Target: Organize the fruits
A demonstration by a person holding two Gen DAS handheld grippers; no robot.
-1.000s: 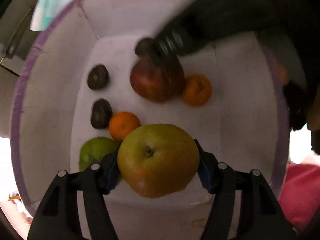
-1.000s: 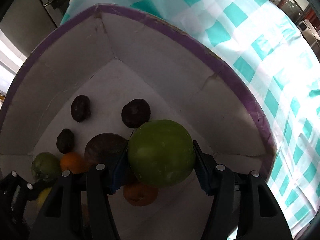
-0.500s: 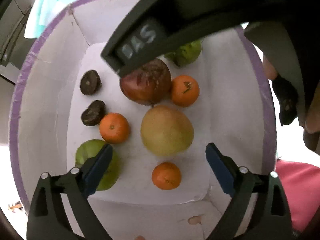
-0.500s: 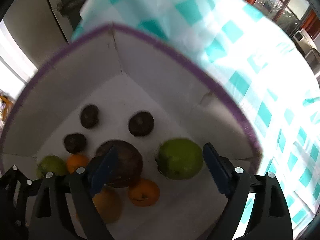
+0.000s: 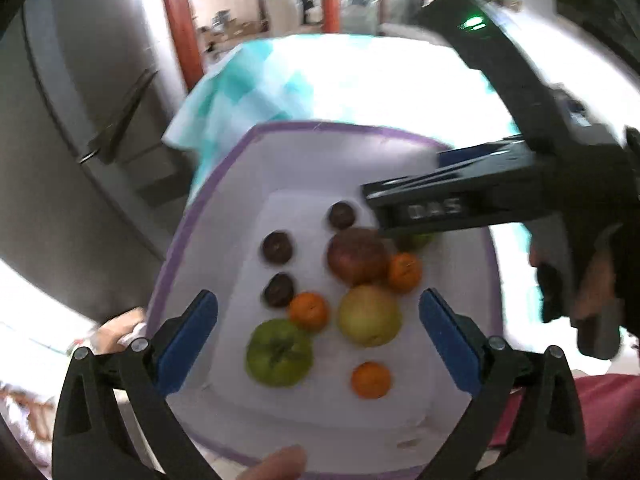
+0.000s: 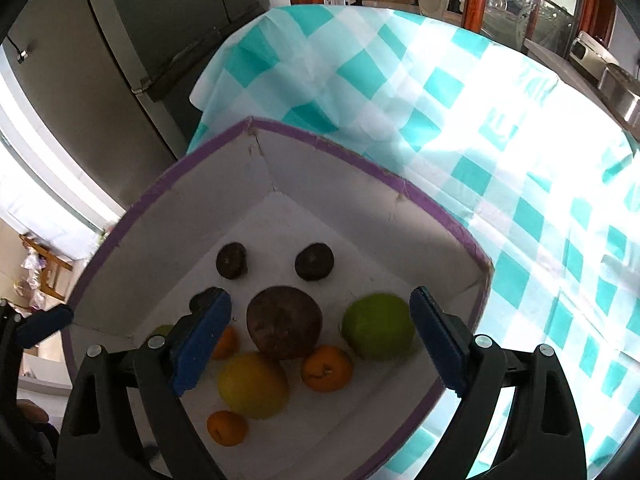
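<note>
A white box with a purple rim (image 5: 224, 168) (image 6: 328, 142) holds the fruit. In it lie a yellow-green pear (image 5: 369, 315) (image 6: 253, 385), a dark red apple (image 5: 357, 256) (image 6: 284, 328), a green apple (image 6: 378, 332), a green tomato-like fruit (image 5: 279, 353), three oranges (image 5: 371, 379) (image 6: 327, 367) and three dark round fruits (image 5: 276, 246) (image 6: 314, 262). My left gripper (image 5: 318, 336) is open and empty above the box. My right gripper (image 6: 320, 340) is open and empty above the box; its body shows in the left wrist view (image 5: 472, 200).
The box sits on a table with a teal and white checked cloth (image 6: 460, 120). A grey fridge (image 6: 140, 40) stands behind the table at the left. A fingertip (image 5: 276, 466) shows at the box's near edge.
Both grippers opened and dropped their fruit into the box: the left let go of the pear, the right the green apple. Both have since lifted up and back from the box.
</note>
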